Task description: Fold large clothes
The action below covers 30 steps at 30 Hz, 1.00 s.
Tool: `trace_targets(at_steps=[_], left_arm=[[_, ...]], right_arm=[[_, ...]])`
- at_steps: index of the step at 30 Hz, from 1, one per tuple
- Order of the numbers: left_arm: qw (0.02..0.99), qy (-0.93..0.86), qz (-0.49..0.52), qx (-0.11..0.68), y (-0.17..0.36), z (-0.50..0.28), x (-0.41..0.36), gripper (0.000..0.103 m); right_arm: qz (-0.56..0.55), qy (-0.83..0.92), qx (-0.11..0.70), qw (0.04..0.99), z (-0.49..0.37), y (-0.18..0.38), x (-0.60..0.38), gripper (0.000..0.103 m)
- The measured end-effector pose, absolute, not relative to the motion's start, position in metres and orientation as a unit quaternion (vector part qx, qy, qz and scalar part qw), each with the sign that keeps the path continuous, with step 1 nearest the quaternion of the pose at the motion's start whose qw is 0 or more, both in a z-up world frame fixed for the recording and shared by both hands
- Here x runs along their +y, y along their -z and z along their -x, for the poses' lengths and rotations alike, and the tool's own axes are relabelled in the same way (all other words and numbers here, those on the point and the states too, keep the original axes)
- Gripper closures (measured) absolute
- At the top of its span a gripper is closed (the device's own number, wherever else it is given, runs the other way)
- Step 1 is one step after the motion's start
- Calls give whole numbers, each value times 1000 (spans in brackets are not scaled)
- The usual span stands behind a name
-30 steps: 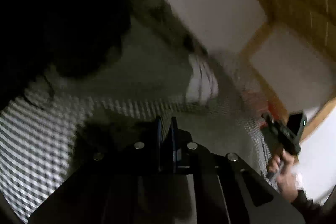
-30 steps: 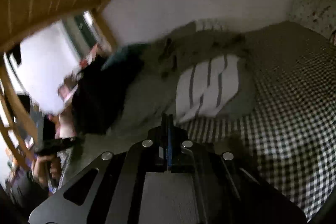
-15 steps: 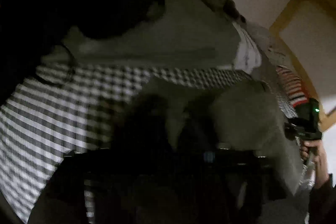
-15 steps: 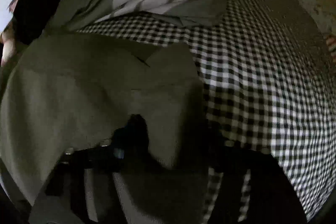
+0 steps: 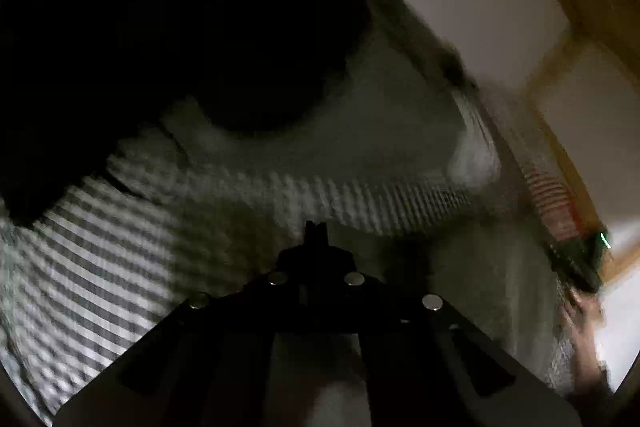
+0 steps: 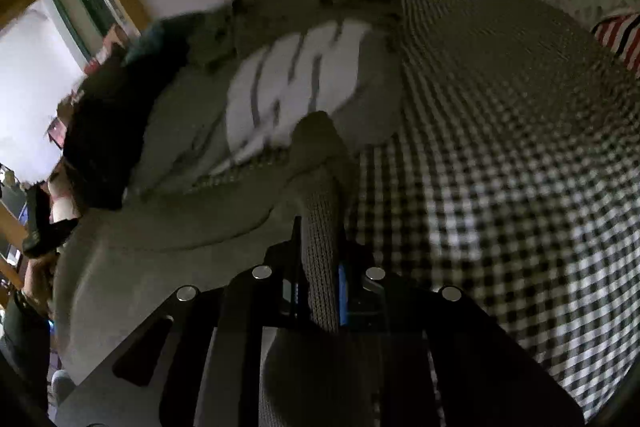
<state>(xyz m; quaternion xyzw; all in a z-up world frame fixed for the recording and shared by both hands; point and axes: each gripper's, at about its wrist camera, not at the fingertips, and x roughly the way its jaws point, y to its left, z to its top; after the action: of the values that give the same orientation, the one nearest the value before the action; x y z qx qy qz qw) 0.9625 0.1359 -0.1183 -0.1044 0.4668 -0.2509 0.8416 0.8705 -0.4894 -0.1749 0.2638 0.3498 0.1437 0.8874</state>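
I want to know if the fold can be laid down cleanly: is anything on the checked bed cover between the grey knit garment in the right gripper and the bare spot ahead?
Nothing visible. The right gripper is closing on the grey knit garment; the checked bed cover beside it lies bare. The striped folded piece sits farther back.

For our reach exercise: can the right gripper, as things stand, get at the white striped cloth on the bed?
Probably not yet: the right gripper is closing its jaws on a grey knit garment, which bunches up between it and the white striped cloth.
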Motion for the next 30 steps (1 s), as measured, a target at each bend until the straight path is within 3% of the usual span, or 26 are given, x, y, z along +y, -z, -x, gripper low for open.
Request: trace_targets(at_steps=[1, 2, 3, 4, 7, 9, 10, 11, 12, 17, 24, 26, 30], left_arm=[[836, 262, 63, 479, 125, -955, 127, 93], [837, 262, 27, 479, 130, -947, 120, 45], [832, 279, 8, 480, 136, -938, 114, 16], [829, 286, 4, 481, 139, -934, 111, 6], [821, 274, -33, 499, 159, -931, 96, 4], [818, 263, -1, 511, 161, -939, 98, 7], [823, 250, 15, 509, 160, -944, 102, 44], [829, 242, 19, 504, 158, -944, 106, 75], [834, 233, 21, 500, 157, -945, 111, 80], [844, 232, 29, 483, 150, -934, 122, 85], [843, 267, 222, 411, 113, -935, 172, 89], [850, 247, 212, 413, 114, -943, 178, 89], [848, 211, 241, 423, 140, -951, 190, 89]], right_arm=[[-261, -142, 353, 887, -869, 178, -487, 89], [-264, -145, 355, 885, -868, 183, -487, 89], [-268, -146, 356, 883, -866, 186, -487, 89], [-271, -146, 359, 881, -865, 191, -486, 89], [-276, -146, 365, 877, -864, 197, -484, 89], [-268, -142, 366, 880, -866, 197, -480, 89], [-267, -141, 365, 881, -864, 196, -479, 88], [-267, -140, 364, 881, -862, 196, -480, 88], [-268, -140, 364, 881, -867, 197, -478, 88], [-278, -144, 358, 879, -860, 199, -483, 88], [-365, -166, 275, 874, -848, 192, -505, 88], [-388, -149, 258, 872, -850, 195, -511, 89], [-383, -114, 315, 861, -872, 218, -506, 88]])
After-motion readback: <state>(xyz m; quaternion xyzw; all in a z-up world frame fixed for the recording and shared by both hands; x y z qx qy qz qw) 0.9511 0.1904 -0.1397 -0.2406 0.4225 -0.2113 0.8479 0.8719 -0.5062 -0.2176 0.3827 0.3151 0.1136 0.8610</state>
